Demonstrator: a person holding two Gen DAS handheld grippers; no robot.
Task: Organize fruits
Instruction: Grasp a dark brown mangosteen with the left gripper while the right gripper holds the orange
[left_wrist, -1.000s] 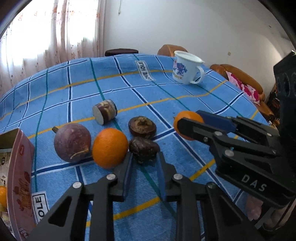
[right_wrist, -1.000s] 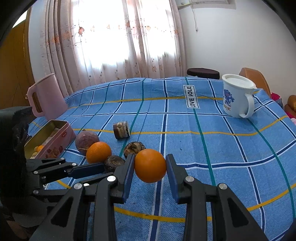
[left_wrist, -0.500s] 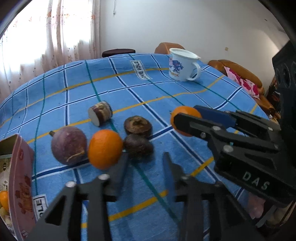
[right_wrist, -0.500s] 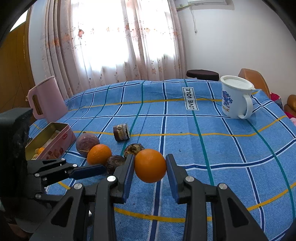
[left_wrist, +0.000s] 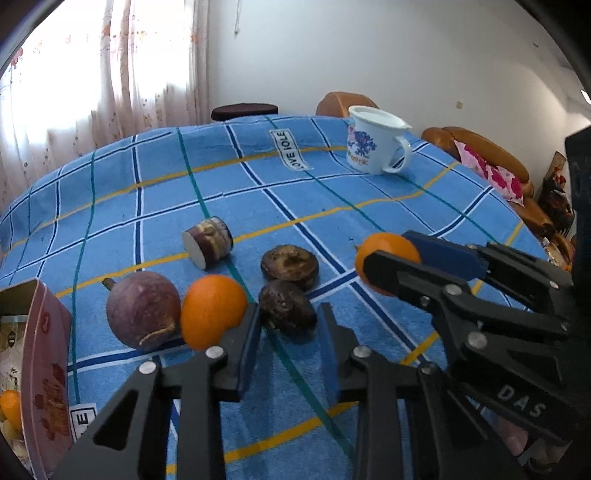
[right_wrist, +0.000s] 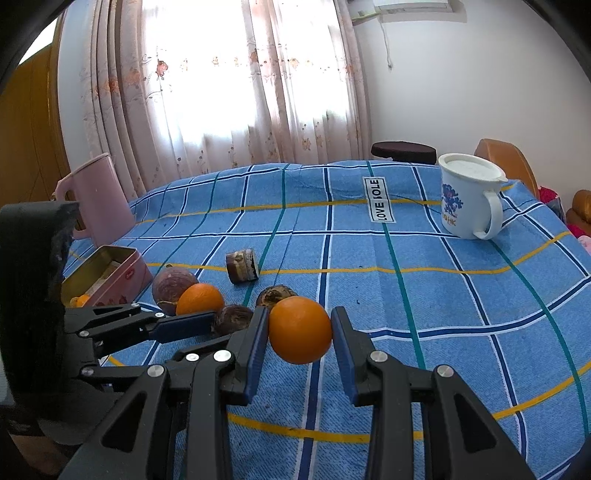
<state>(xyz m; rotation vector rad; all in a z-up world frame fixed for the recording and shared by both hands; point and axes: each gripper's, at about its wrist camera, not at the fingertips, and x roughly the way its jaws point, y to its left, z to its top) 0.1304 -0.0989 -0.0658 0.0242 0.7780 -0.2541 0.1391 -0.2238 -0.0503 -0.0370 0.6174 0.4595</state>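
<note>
1. Right tool (right_wrist: 300, 330) grips an orange (right_wrist: 300, 329) above the blue checked table (right_wrist: 424, 295).
2. Left tool (left_wrist: 288, 332) is parted, its tips flanking a dark wrinkled fruit (left_wrist: 287, 309) lying beside a second orange (left_wrist: 213, 310).

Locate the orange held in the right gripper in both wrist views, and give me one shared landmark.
Left wrist: the held orange is right of centre, partly hidden behind the right gripper, seen from the side.
Right wrist: the same orange sits low at centre, between that gripper's two fingers.
Shared landmark: the white mug, at the table's far right in both views.
</note>
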